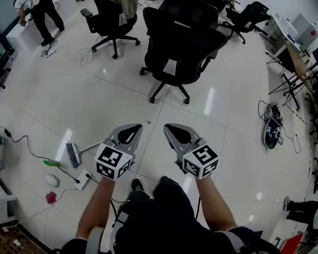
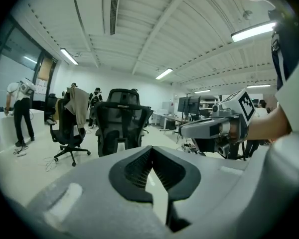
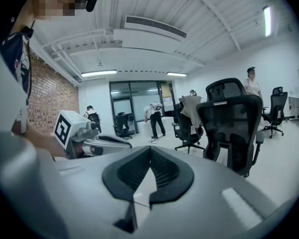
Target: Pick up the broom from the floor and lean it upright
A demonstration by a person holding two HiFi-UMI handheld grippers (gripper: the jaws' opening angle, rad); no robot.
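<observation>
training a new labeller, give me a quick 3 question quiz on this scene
1. True or false: the broom lies flat on the floor.
2. In the head view, which shows nearer the broom: A the left gripper, or B the right gripper?
3. Fill in: both grippers' jaws are ___, with nothing between them.

Key: 1 true; 2 A; 3 shut.
</observation>
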